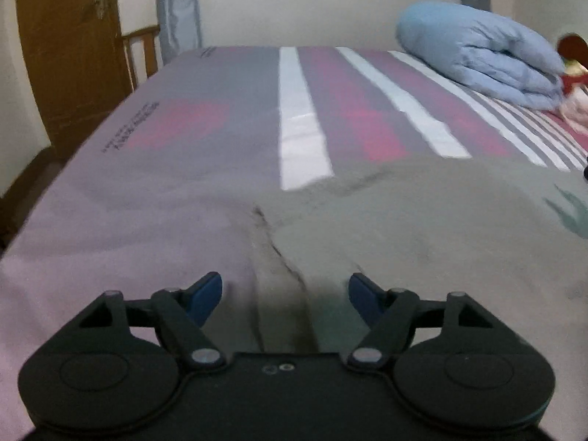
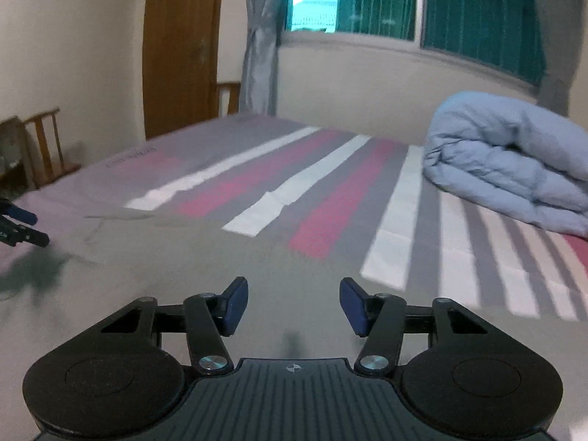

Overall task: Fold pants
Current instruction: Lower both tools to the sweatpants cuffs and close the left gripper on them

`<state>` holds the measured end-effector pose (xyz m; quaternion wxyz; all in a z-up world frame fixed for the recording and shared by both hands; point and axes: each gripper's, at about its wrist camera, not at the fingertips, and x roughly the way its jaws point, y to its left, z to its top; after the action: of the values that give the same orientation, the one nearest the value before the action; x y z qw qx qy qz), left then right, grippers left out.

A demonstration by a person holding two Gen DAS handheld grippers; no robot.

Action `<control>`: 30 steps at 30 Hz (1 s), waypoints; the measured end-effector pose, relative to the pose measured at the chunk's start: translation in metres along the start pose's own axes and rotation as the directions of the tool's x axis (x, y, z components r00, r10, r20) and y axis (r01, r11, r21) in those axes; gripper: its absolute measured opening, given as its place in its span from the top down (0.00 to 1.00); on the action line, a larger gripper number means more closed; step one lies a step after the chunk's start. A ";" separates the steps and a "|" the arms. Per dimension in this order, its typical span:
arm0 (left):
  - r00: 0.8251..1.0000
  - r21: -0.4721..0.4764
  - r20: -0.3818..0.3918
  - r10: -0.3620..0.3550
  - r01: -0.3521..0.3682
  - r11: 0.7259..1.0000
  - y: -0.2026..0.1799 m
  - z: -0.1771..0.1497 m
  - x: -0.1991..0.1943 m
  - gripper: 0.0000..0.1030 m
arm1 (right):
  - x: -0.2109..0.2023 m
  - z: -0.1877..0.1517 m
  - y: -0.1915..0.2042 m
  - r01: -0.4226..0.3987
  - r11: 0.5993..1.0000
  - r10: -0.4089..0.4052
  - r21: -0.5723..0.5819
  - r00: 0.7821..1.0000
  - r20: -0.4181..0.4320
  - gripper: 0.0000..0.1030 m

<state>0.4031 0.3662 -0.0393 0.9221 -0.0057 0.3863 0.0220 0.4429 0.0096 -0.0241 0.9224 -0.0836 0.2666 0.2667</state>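
Grey-green pants [image 1: 404, 220] lie flat on the bed, with a small teal print near their right side. In the left wrist view my left gripper [image 1: 285, 294] hovers low over the pants' creased left edge [image 1: 273, 253], its blue pads [image 1: 205, 296] apart with nothing pinched. In the right wrist view my right gripper [image 2: 294, 301] is open over the smooth cloth of the pants [image 2: 228, 268], and the pads grip nothing. The left gripper [image 2: 22, 226] shows at that view's far left edge, above a dark shadow on the cloth.
The bed sheet [image 1: 305, 117] is grey with white and pink stripes. A folded light-blue duvet [image 2: 514, 161] lies at the back right. A wooden door [image 2: 180, 44], a wooden chair [image 2: 44, 147] and a window with green curtains [image 2: 477, 11] stand beyond the bed.
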 end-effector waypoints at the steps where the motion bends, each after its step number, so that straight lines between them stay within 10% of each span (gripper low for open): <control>1: 1.000 -0.017 -0.002 -0.017 0.017 1.000 0.008 0.004 0.011 0.35 | 0.020 0.001 -0.004 -0.017 1.000 0.017 -0.009 1.000 -0.025 0.45; 10: 0.987 0.006 -0.034 -0.160 0.160 0.987 0.035 0.043 0.084 0.33 | 0.133 0.023 -0.026 -0.187 0.974 0.161 -0.125 0.969 -0.189 0.45; 19: 0.986 0.089 -0.003 -0.168 0.168 0.982 0.018 0.042 0.086 0.55 | 0.151 0.021 -0.010 -0.207 0.945 0.145 -0.254 0.959 -0.244 0.46; 23: 0.986 0.092 0.003 -0.168 0.167 0.982 0.017 0.042 0.085 0.59 | 0.147 0.015 0.008 -0.190 0.927 0.120 -0.325 0.967 -0.223 0.76; 30: 0.986 0.082 0.016 -0.168 0.166 0.983 0.017 0.041 0.085 0.61 | 0.148 0.014 0.012 -0.179 0.923 0.109 -0.340 0.971 -0.213 0.79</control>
<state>0.4908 0.3875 -0.0712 0.9246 -0.0005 0.3744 -0.0708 0.5483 0.0902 -0.0921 0.8401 -0.2544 0.3059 0.3687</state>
